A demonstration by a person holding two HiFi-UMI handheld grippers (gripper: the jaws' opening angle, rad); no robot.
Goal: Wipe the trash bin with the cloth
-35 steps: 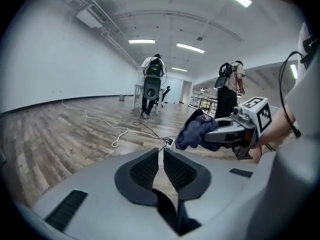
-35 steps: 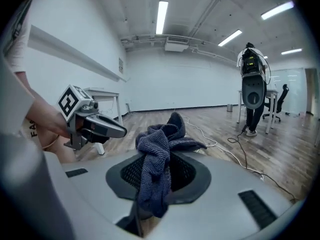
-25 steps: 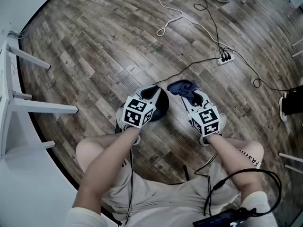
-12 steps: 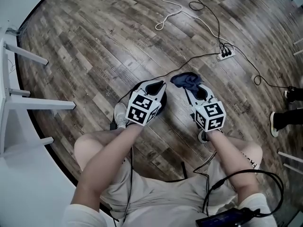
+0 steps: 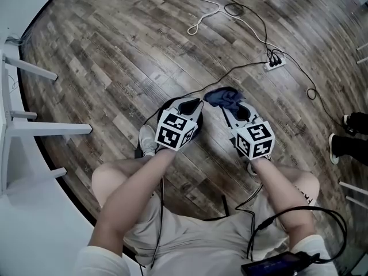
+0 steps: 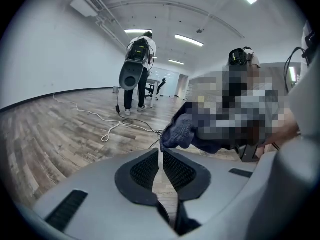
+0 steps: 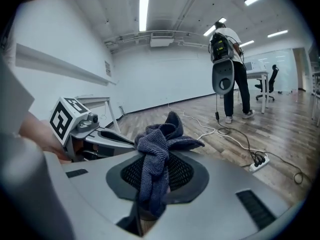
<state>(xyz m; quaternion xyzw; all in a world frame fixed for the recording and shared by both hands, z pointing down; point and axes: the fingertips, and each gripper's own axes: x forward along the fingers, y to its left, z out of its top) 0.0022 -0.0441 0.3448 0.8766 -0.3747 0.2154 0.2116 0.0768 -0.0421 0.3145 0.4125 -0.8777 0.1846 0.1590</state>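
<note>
At the far left of the head view stand the white legs of a table [image 5: 40, 128], on a wood-plank floor [image 5: 115, 56]. The left gripper [image 5: 193, 104] is held low over the person's lap; in the left gripper view its jaws stand pressed together but for a hairline slit, with nothing between them. A dark rounded shape [image 5: 197, 132] shows just under this gripper in the head view; it may be the trash bin, but too little of it shows to be sure.

Just to the right, and close to the left gripper's tip, hangs the dark blue cloth [image 5: 223, 96]; the right gripper [image 5: 234, 109] has its jaws clamped on it. In the right gripper view the knitted cloth [image 7: 152, 151] is bunched between the black pads, part standing above them and part trailing down; the left gripper's marker cube [image 7: 66, 118] sits off to the left.

Further right a black cable runs to a white power strip [image 5: 275, 62]; a white cord [image 5: 202, 17] loops on the floor above the grippers. At the right edge are two dark shoes [image 5: 351, 134]; in both gripper views another person [image 7: 229, 69] stands well apart.
</note>
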